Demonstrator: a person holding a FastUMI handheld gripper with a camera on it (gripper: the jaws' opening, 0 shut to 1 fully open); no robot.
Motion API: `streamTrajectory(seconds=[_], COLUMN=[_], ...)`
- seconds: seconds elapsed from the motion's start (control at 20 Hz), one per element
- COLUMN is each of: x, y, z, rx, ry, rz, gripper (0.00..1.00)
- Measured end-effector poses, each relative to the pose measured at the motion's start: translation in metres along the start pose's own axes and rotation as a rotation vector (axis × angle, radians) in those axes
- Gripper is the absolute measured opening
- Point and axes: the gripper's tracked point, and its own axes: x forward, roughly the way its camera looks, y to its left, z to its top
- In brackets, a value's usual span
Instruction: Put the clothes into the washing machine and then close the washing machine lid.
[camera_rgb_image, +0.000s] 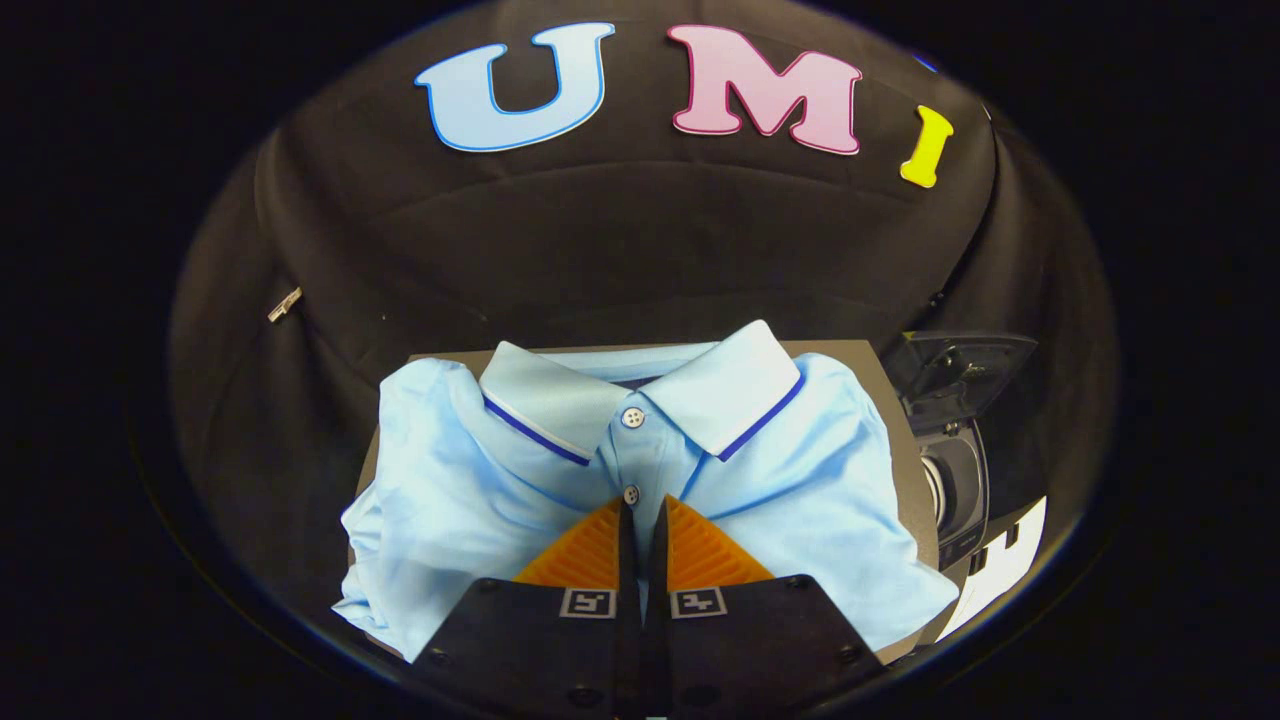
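A light blue polo shirt (480, 480) with a white, blue-striped collar lies spread over a low grey-brown stand (905, 470). My gripper (643, 515) is down on the shirt's front, just below the second button. Its fingers are closed to a narrow slit, with a fold of the button placket pinched between them. Right of the stand sits a small dark washing machine (965, 500). Its lid (965, 370) is raised and the round drum opening faces the shirt. The shirt's right sleeve reaches close to the machine.
The black cloth wall rises close behind the stand and curves round both sides. A small metal clip (285, 304) hangs on the cloth to the left. A white sheet (1005, 565) lies in front of the washing machine.
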Motion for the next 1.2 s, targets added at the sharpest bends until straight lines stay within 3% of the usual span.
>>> streamTrajectory(seconds=[0.55, 1.2], x=[-0.06, -0.126], y=[-0.011, -0.123], z=[0.023, 0.061], rx=[-0.096, -0.118], ry=[-0.207, -0.324], rz=[-0.022, -0.068], gripper=[0.05, 0.05])
